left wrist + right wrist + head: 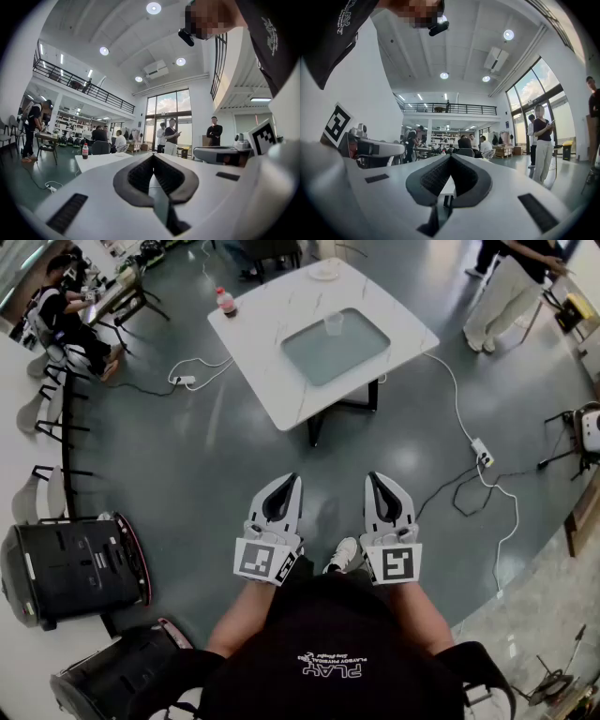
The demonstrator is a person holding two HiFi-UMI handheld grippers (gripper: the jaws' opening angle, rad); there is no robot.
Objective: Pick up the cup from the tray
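Left tool (292,480), right tool (373,477) lower centre, all 2 pinched closed (holding nothing); cup (334,322) upright on tray (352,360), bench (267,357), upper centre.

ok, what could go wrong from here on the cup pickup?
1. The cup is clear and pale against the tray, so it may be easy to misjudge and knock over.
2. A white cable and power strip lie on the floor beside the table: a possible trip hazard walking in.
3. The left hand-held gripper and right hand-held gripper are both shut; one must open before reaching the cup.
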